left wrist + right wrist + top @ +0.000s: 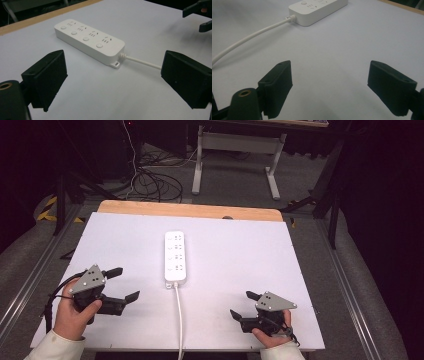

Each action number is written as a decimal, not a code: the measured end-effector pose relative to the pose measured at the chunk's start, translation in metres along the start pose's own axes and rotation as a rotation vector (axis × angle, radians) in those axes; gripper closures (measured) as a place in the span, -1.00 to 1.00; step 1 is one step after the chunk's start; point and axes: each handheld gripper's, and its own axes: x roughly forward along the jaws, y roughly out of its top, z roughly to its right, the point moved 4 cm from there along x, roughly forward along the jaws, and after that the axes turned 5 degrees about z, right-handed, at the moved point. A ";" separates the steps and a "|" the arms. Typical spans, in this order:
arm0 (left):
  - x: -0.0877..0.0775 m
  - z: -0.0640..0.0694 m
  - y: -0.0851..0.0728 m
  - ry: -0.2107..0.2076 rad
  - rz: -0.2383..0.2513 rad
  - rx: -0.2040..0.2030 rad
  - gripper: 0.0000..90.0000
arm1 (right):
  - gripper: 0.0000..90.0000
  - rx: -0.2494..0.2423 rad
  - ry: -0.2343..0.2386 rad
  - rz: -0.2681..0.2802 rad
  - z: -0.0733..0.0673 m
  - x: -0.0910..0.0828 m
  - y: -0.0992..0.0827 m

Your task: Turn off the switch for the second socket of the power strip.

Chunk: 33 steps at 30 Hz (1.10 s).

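Left gripper w/ jaws wide, empty; right gripper same. Power strip lies flat mid-table, between both, its cord running to near edge. Likely approach: come in square, jaws straddling strip's width.

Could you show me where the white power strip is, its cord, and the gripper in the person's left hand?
power strip (175,256): high view, middle of its top face.
cord (178,317): high view, midway along the white cable.
left gripper (128,284): high view, midway between its fingertips.
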 end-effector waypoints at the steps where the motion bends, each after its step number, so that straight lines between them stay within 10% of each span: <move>1: -0.002 0.000 -0.003 0.000 -0.002 0.000 -0.84 | -0.56 0.000 0.000 0.001 0.000 0.000 0.000; 13: -0.020 -0.008 -0.041 0.103 -0.027 -0.008 -0.78 | -0.56 0.003 0.003 0.000 0.000 0.000 0.000; 24: -0.032 -0.007 -0.074 0.009 0.009 -0.042 -0.82 | -0.56 0.002 0.001 0.000 0.001 0.000 0.000; 33: -0.027 -0.008 -0.074 0.049 -0.009 -0.062 -0.84 | -0.56 0.001 0.000 -0.004 0.001 0.001 -0.001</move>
